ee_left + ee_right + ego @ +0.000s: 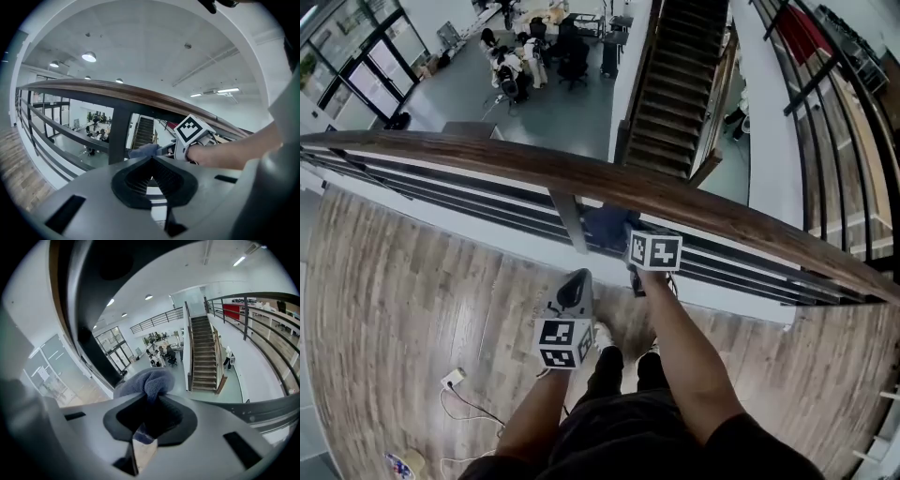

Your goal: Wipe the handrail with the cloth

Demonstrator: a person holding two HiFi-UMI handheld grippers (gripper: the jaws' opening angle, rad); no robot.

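A curved brown wooden handrail [609, 183] crosses the head view from left to right, and also arcs across the left gripper view [117, 89]. A blue-grey cloth [149, 382] is bunched between the jaws of my right gripper [150, 398], which is shut on it. In the head view the cloth [607, 227] sits just below the rail, ahead of the right gripper's marker cube [654, 250]. My left gripper [574, 287] hangs lower, short of the rail, with its jaws shut [151, 161] on nothing. From it I see the right gripper's cube [192, 129] and the cloth [144, 151].
A dark post [570, 221] and horizontal bars [441, 192] hold the rail. Beyond it is an open drop to a lower floor with a staircase [675, 84] and people at desks [520, 56]. On the wood floor a white plug block with a cable [452, 379] lies at my left.
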